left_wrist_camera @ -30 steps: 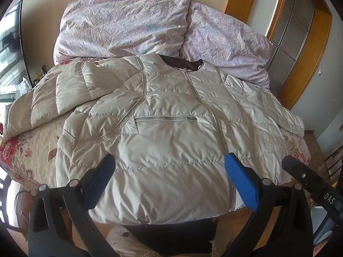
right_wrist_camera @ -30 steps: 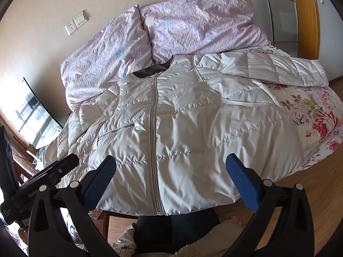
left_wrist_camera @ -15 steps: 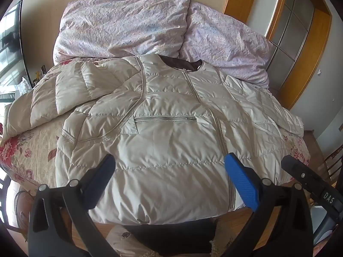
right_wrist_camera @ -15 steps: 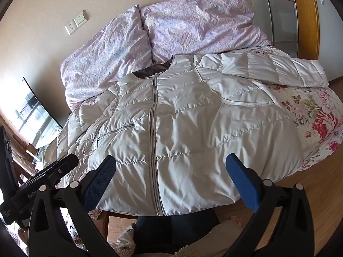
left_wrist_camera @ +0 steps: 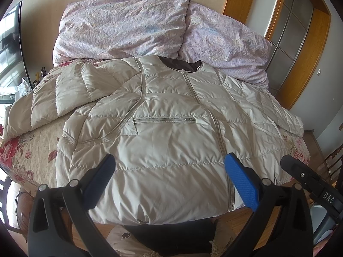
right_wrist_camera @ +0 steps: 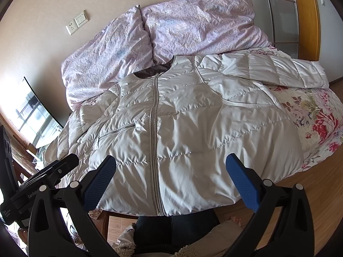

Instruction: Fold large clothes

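Nothing was changed since a second earlier: the puffer jacket (left_wrist_camera: 163,141) was left flat, unfolded, mid-frame on the bed (left_wrist_camera: 27,150), both left gripper (left_wrist_camera: 170,177) and right gripper (right_wrist_camera: 171,178) held wide apart, empty, so folding was judged unstarted.

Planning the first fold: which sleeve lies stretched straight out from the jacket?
The sleeve on the right tool's side; the other sleeve lies bunched against the jacket.
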The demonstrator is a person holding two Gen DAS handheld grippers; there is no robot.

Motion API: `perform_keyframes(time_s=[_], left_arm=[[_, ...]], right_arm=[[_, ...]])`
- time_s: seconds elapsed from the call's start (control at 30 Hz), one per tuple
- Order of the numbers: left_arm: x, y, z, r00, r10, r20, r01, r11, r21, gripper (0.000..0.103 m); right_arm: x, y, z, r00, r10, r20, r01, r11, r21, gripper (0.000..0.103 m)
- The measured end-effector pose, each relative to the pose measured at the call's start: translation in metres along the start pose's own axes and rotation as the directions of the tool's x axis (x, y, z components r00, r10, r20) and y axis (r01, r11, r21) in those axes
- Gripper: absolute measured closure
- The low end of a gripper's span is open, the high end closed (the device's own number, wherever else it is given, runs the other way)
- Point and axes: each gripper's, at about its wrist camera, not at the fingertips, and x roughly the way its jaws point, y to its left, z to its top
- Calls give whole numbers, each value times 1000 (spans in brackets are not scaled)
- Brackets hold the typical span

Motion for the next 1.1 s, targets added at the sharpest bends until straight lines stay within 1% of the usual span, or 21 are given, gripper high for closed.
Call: perform_keyframes(time_s=[1.1], left_arm=[[0,0,0,1000,1,2,-1,1000,1,2]], right_arm=[[0,-3,3,1000,0,1,0,1000,-4,1]])
